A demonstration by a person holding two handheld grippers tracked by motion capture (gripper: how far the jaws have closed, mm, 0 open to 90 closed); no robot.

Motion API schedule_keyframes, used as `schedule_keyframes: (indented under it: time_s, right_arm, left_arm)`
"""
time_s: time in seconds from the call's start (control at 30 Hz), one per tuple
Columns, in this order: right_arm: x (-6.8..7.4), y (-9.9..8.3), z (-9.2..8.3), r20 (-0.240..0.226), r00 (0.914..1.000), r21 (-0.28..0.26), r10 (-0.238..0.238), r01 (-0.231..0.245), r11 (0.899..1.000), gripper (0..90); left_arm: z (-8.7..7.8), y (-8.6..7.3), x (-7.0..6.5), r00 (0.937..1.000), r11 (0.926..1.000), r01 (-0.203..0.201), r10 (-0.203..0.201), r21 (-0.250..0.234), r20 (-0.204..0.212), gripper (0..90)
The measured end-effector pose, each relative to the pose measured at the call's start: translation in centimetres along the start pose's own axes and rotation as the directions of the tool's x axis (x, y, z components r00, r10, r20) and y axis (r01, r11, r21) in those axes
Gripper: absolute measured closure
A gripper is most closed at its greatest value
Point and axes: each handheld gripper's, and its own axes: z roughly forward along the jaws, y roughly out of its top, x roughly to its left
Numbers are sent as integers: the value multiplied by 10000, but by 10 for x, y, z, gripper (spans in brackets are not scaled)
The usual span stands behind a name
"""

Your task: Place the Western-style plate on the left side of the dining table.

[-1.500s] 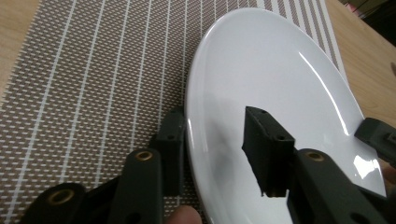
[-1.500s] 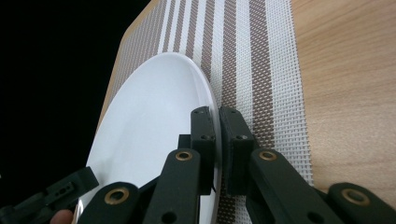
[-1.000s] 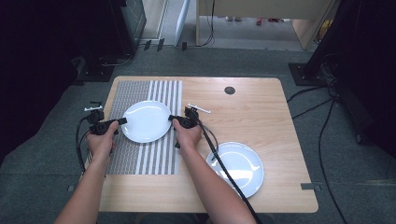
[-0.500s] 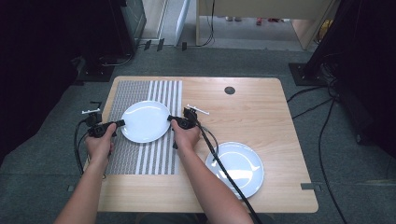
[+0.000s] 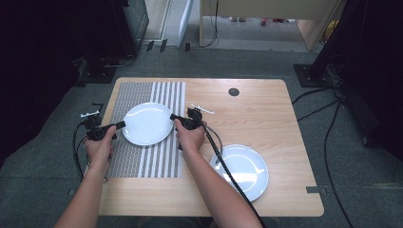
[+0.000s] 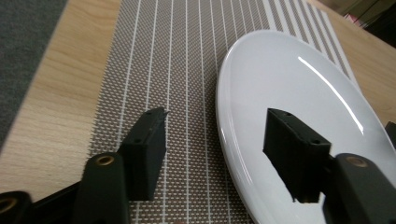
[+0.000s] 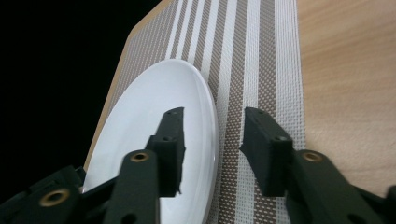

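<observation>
Two pairs of black jaws stand apart, each straddling an opposite edge of one white plate (image 5: 148, 124). The left gripper (image 5: 117, 126) has one jaw over the plate's rim and one over the mat beside it; the right gripper (image 5: 175, 118) does the same from the other side. That plate rests on a striped placemat (image 5: 142, 161) on the wooden table (image 5: 266, 109). A second white plate (image 5: 240, 171) lies on bare wood, well apart from the first, nearer the person.
</observation>
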Motion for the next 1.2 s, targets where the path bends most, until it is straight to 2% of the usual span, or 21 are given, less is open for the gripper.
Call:
schedule_keyframes:
  time_s: [0.07, 0.17, 0.23, 0.27, 0.3, 0.33, 0.4, 0.57, 0.63, 0.7, 0.77, 0.83, 0.93, 1.0, 1.2]
  right_arm:
    - [4, 4, -5, -181, 9995, -135, -244, 242, 9996, 508]
    - [11, 10, -16, -105, 9977, -322, -673, 669, 9972, 423]
    - [14, 15, -23, -160, 9931, -366, -1158, 1151, 9927, 382]
    - [16, 16, -28, -116, 9885, -278, -1508, 1505, 9882, 362]
    - [17, 18, -32, -37, 9794, -168, -2018, 2017, 9793, 357]
    - [19, 19, -37, 57, 9671, 39, -2543, 2543, 9671, 354]
    - [22, 22, -47, 32, 9463, 433, -3233, 3228, 9455, 324]
    - [23, 29, -76, -425, 9334, 427, -3562, 3579, 9328, 302]
    - [20, 32, -88, -364, 9268, 464, -3739, 3753, 9257, 296]
    - [16, 34, -100, -370, 9240, 400, -3806, 3819, 9233, 279]
    - [12, 36, -111, -386, 9197, 382, -3907, 3921, 9191, 275]
    - [6, 38, -122, -389, 9195, 360, -3912, 3925, 9190, 265]
    - [-2, 41, -138, -306, 9126, 305, -4077, 4086, 9122, 260]
    - [-6, 43, -147, -285, 9113, 275, -4107, 4114, 9110, 255]
    - [-23, 47, -177, 30, 8963, 41, -4434, 4434, 8963, 250]
  left_arm:
    - [-6, 2, -3, 9999, 9998, -79, 82, -191, 131, 323]
    - [-15, 3, -9, 9990, 9995, -216, 224, -228, 386, 268]
    - [-22, 2, -12, 9978, 9988, -366, 384, -337, 544, 244]
    - [-26, 1, -14, 9968, 9979, -483, 508, -422, 614, 235]
    - [-30, 0, -15, 9957, 9975, -516, 551, -479, 749, 216]
    - [-32, -1, -16, 9945, 9972, -537, 582, -527, 875, 197]
    - [-41, -4, -18, 9919, 9965, -535, 605, -648, 1117, 191]
    - [-56, -11, -22, 9881, 9957, -476, 586, -799, 1422, 188]
    - [-60, -16, -23, 9868, 9949, -616, 727, -794, 1445, 186]
    - [-64, -22, -25, 9870, 9936, -828, 925, -774, 1318, 185]
    - [-69, -27, -27, 9841, 9920, -974, 1080, -802, 1411, 178]
    - [-74, -32, -29, 9816, 9899, -1090, 1216, -911, 1473, 165]
    - [-82, -39, -33, 9760, 9866, -1232, 1399, -1066, 1667, 135]
    - [-87, -44, -37, 9746, 9842, -1351, 1529, -1148, 1636, 134]
    - [-98, -58, -43, 9682, 9784, -1682, 1869, -1204, 1665, 110]
